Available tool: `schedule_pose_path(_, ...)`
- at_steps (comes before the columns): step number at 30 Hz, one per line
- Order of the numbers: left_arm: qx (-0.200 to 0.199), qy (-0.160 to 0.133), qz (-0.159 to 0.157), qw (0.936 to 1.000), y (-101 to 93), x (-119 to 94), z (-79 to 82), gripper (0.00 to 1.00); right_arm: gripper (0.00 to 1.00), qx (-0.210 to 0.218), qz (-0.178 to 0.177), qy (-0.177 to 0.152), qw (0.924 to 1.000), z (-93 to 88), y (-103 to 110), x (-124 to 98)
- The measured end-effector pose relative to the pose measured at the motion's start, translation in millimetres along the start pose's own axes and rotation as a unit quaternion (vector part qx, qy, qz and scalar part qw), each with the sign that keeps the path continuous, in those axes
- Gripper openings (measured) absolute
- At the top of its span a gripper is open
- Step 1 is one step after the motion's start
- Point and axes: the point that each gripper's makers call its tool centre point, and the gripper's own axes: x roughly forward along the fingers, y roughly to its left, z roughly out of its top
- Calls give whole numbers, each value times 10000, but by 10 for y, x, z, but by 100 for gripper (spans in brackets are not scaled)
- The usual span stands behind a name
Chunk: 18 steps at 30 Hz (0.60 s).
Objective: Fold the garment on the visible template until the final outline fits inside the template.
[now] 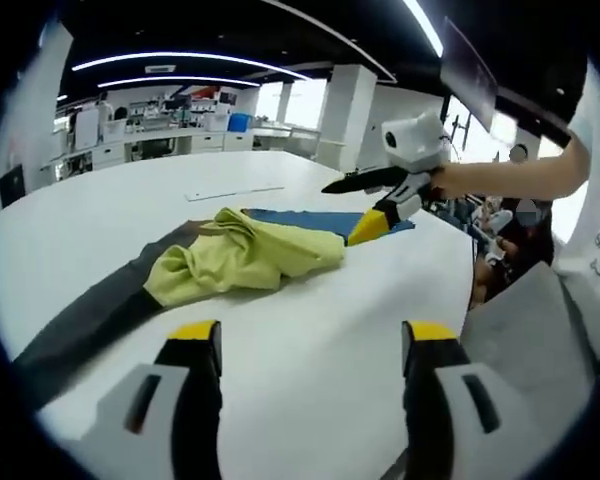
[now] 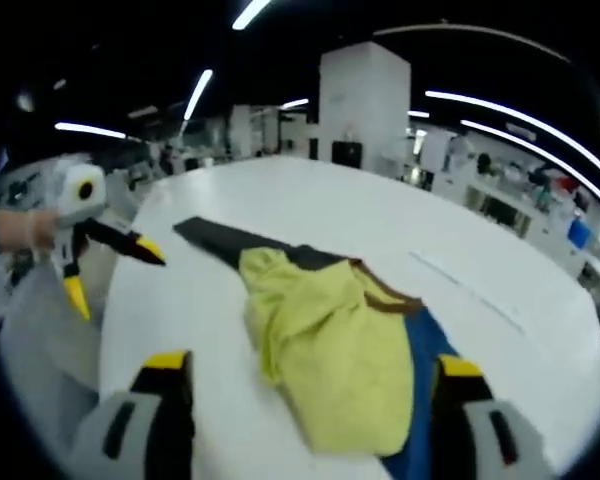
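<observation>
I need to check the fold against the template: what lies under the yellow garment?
Under the yellow garment lies a blue template, with a dark strip extending beyond it. The covered part is hidden.

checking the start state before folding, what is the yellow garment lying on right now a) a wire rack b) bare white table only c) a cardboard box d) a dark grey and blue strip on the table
d, the crumpled yellow garment lies bunched across a long flat strip, dark grey at one end and blue at the other, on the white table; both views show the strip running out from under it.
</observation>
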Motion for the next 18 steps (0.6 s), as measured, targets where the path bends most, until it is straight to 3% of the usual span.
schedule_pose_path(3,64,43,6,10000,29,64,12,69,91,21,-51,68,10000,-76,42,-69)
schedule_pose_path(8,291,230,106,9993,160,180,-15,66,88,66,-44,111,9999,-159,82,-103)
schedule_pose_path(13,266,280,105,9992,215,346,-19,63,83,2,-105,152,9998,-192,137,-96)
schedule_pose_path(18,131,341,106,9993,236,502,1,58,70,-106,-110,162,9998,-181,213,-47)
